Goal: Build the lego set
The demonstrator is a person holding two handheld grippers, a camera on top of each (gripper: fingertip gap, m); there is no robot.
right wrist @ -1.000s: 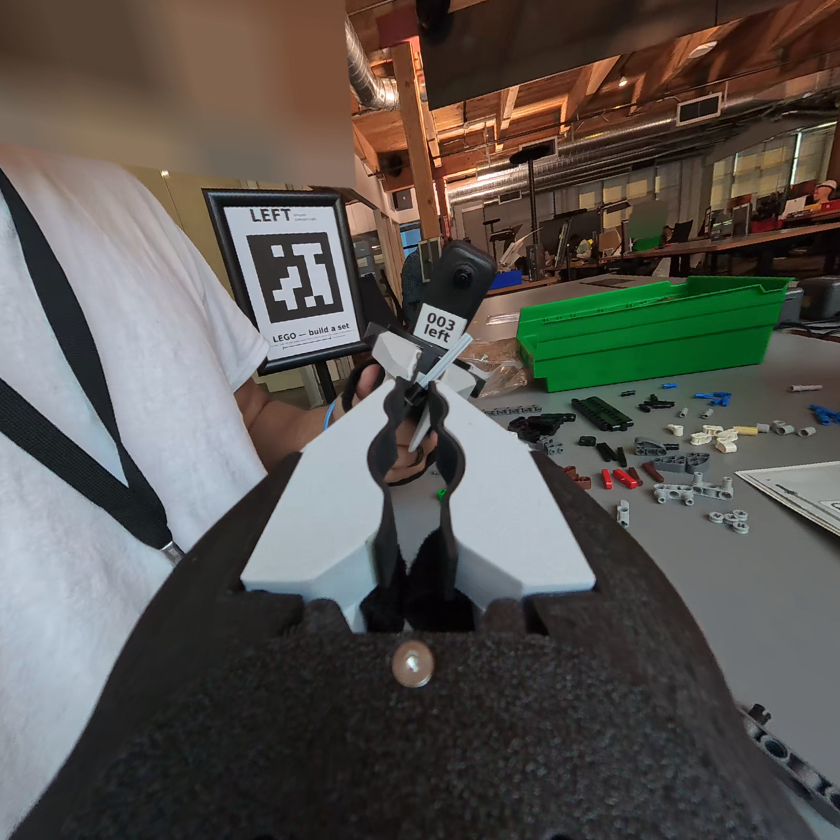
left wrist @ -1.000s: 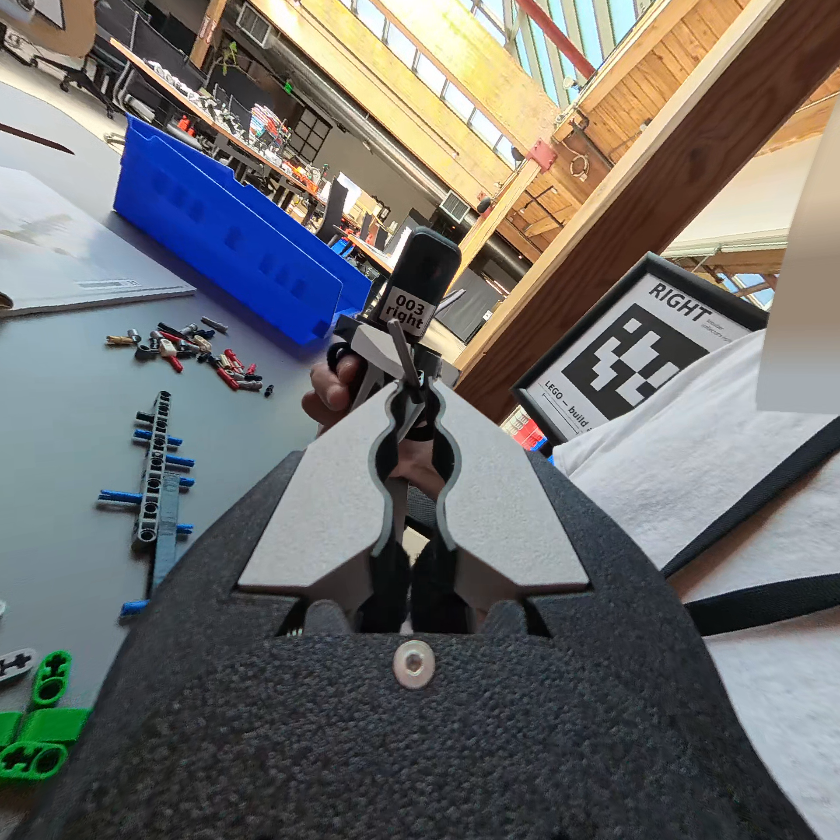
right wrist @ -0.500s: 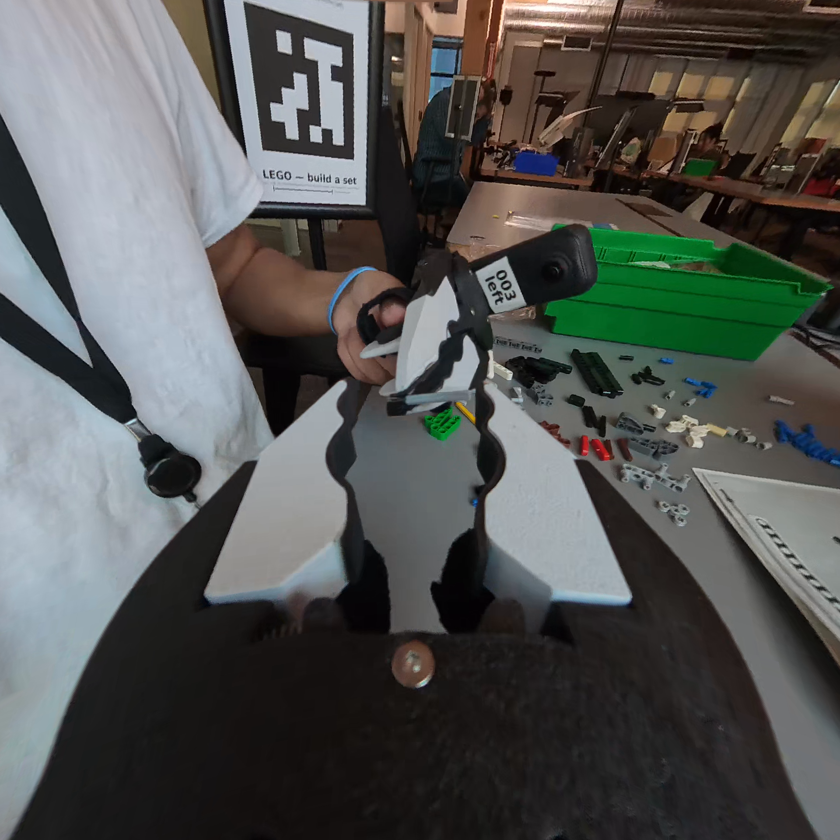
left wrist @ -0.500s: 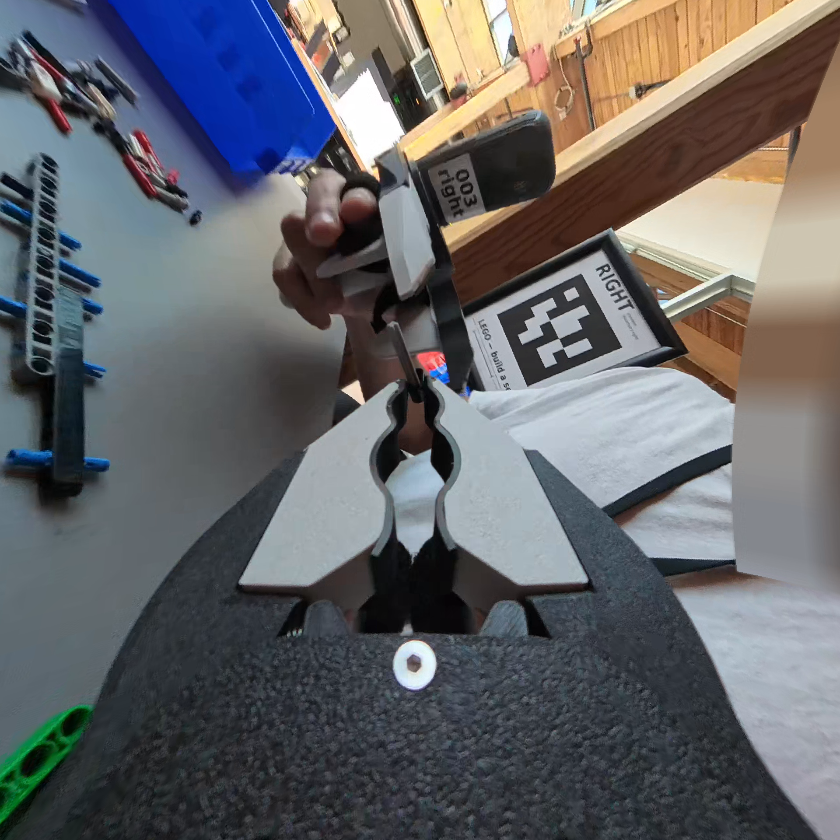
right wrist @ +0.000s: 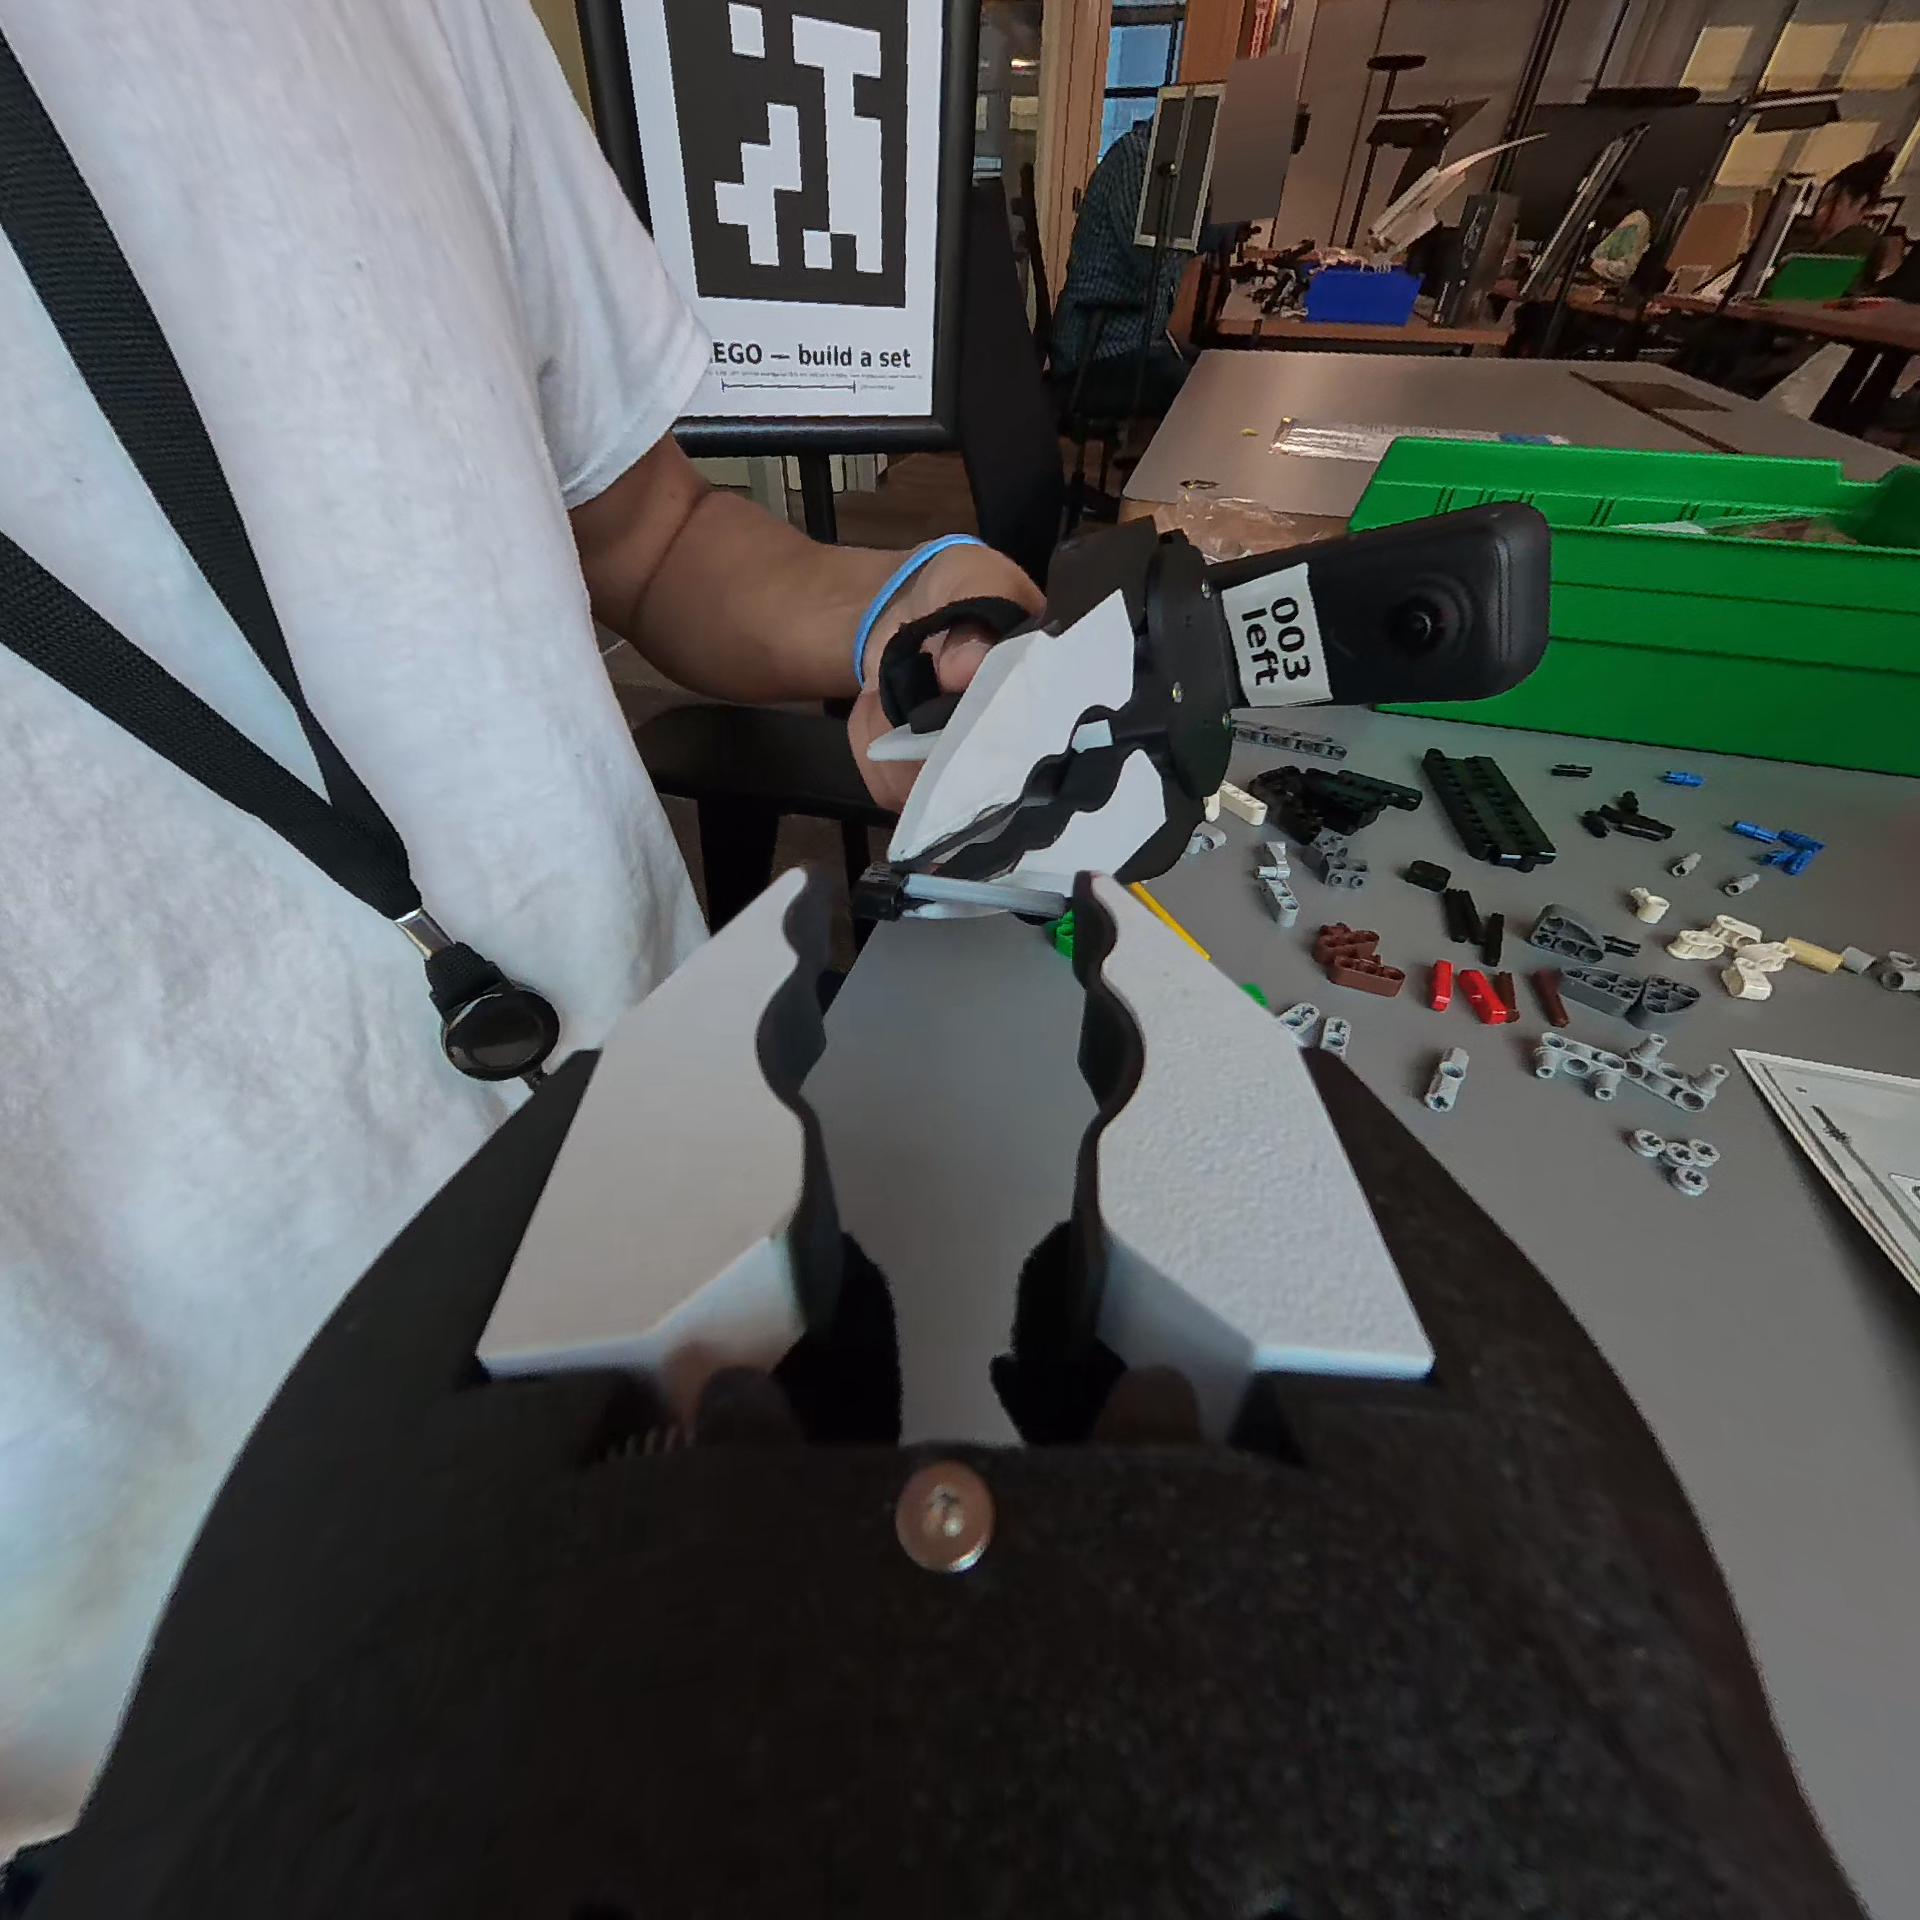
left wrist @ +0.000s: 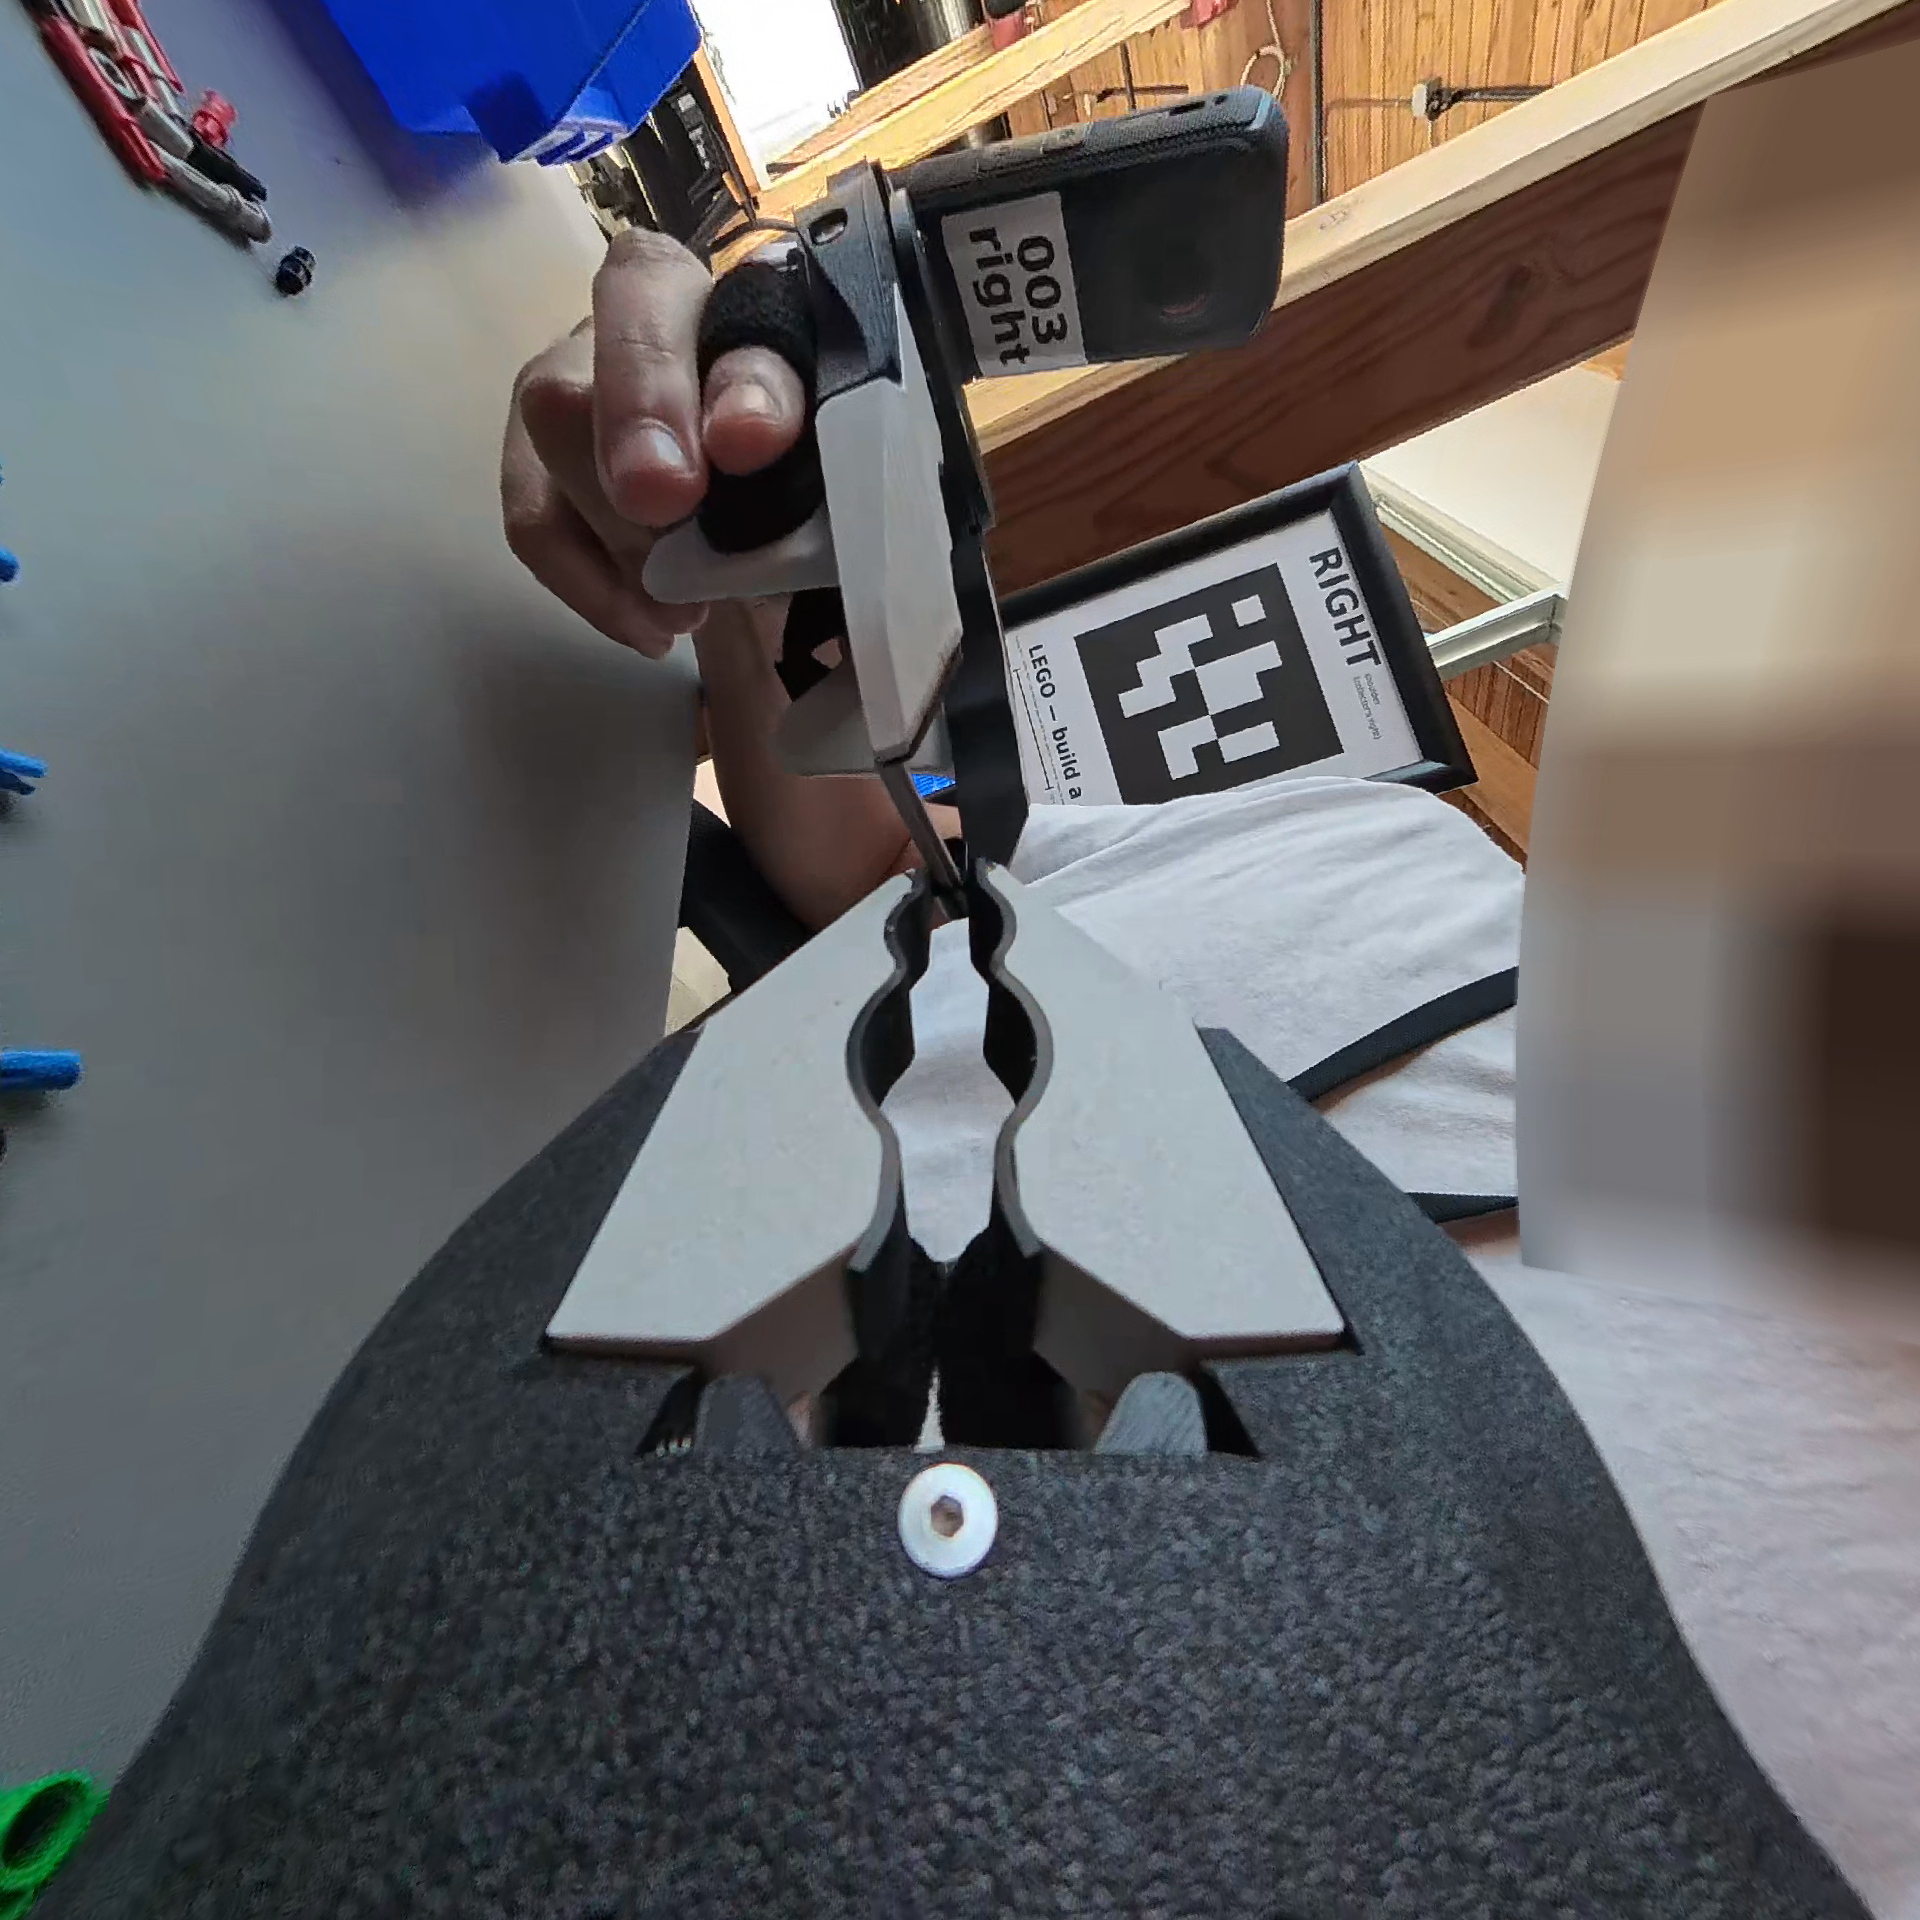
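My left gripper (left wrist: 951, 894) is shut on a thin grey axle (left wrist: 920, 831) with a black piece on one end, pinched at its very tips. In the right wrist view the left gripper (right wrist: 909, 873) holds this axle (right wrist: 977, 894) level above the grey table (right wrist: 935, 1091). My right gripper (right wrist: 945, 894) is open wide. The axle lies across the gap between its fingertips, and its pads do not press on it. In the left wrist view the right gripper (left wrist: 935, 800) shows side-on, held by a hand just above my left fingertips.
A green bin (right wrist: 1662, 644) stands at the back right, with many loose grey, black, red and cream parts (right wrist: 1507, 966) in front of it. An instruction booklet (right wrist: 1849, 1132) lies at the right edge. A blue bin (left wrist: 520, 62) stands far left. A person in a white shirt (right wrist: 312, 623) is close behind. My left and right fingertips are right by each other.
My right gripper was shut on the axle together with the left; it has opened and let go. The left gripper keeps the axle. Both grippers have tilted and moved lower.
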